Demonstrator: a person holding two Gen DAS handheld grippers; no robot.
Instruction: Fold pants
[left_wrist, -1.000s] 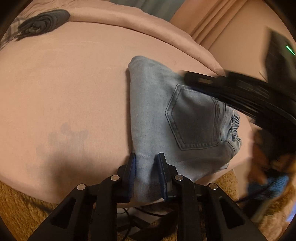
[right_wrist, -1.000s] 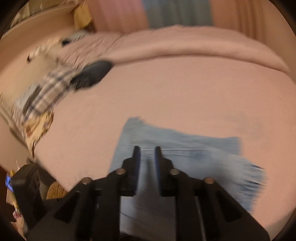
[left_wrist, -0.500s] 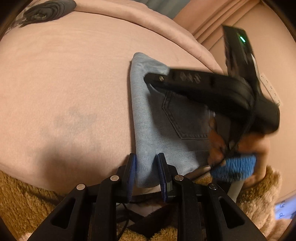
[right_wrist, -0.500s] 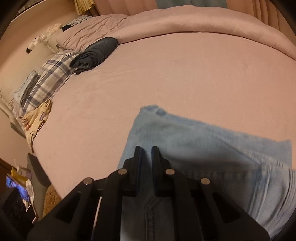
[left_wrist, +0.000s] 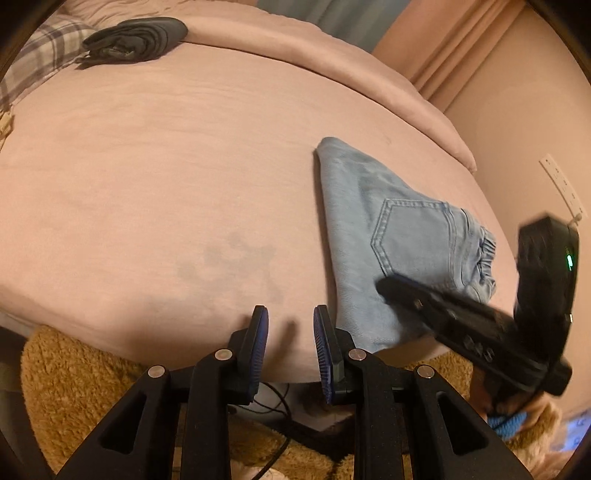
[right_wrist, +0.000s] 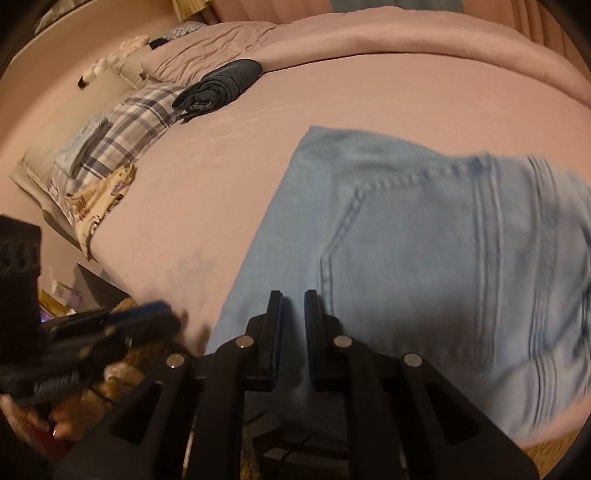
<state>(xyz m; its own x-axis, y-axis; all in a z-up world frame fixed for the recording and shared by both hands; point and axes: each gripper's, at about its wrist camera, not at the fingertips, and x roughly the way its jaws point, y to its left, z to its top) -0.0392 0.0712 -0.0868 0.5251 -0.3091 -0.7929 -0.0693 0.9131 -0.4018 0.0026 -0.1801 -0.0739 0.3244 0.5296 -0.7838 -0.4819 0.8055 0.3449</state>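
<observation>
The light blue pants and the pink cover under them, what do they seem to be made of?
The pants look like washed cotton denim: matte twill weave, doubled seam stitching round a patch pocket, gathered elastic waist. The pink cover looks like soft brushed fabric, perhaps microfibre or cotton: matte, faintly creased, no sheen. Neither fibre can be confirmed by sight.

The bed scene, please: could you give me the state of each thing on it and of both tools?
Jeans: folded, flat on the bed, back pocket up.
Dark garment: rolled up, lying by the pillows.
Plaid pillow: lying flat at the head of the bed.
Left tool: fingers apart, nothing between them, beside the jeans.
Right tool: nearly closed, over the jeans' near edge; grip unclear.
</observation>
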